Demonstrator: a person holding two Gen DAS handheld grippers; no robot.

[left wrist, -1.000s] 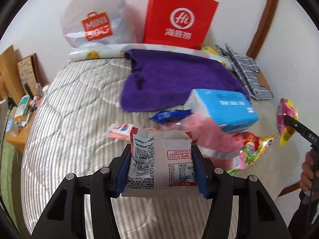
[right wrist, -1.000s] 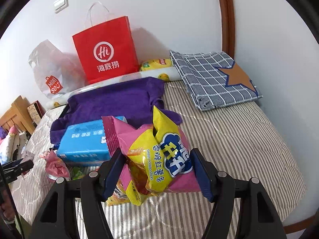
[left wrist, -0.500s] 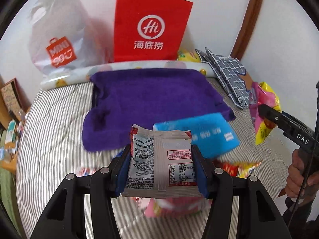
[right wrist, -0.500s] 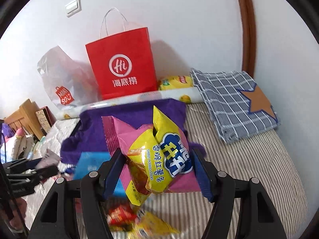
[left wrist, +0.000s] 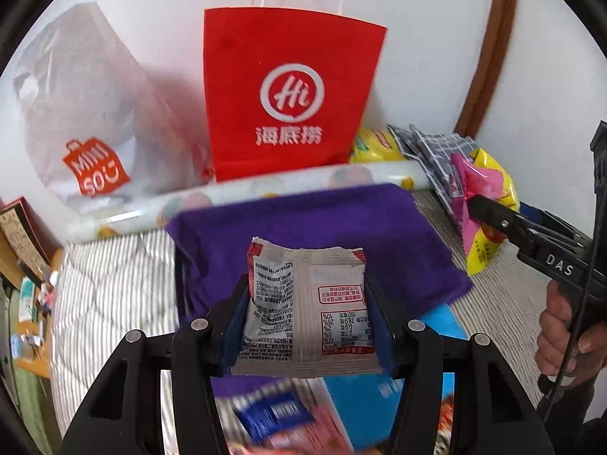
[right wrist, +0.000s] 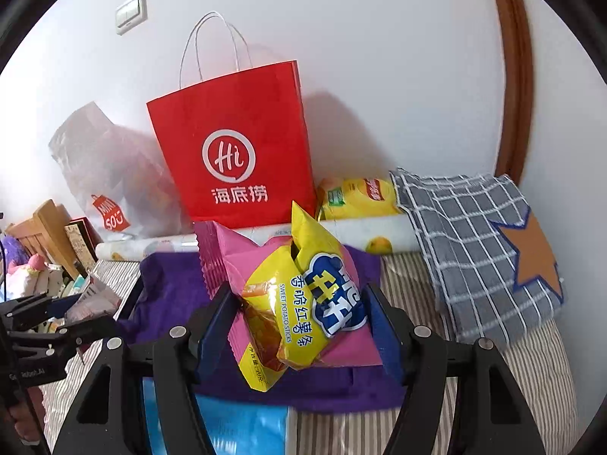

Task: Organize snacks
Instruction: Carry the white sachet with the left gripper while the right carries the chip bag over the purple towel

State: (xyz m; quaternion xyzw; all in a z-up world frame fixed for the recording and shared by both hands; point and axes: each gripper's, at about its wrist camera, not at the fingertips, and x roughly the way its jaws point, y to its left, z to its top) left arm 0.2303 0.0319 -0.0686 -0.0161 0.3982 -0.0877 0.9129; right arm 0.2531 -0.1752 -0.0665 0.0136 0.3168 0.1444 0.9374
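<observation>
Striped quilted bed (left wrist: 114,303) against the white wall carries a red paper carrier bag (left wrist: 288,91) and purple towel (left wrist: 311,235). Sorting looks midway: loose packets remain below. The right hand-held gripper (right wrist: 299,326) is clamped on a yellow-and-pink sweet potato stick packet (right wrist: 303,303), tilted up-left; the left hand-held gripper (left wrist: 307,322) grips a grey printed sachet (left wrist: 307,311), long axis upright.
</observation>
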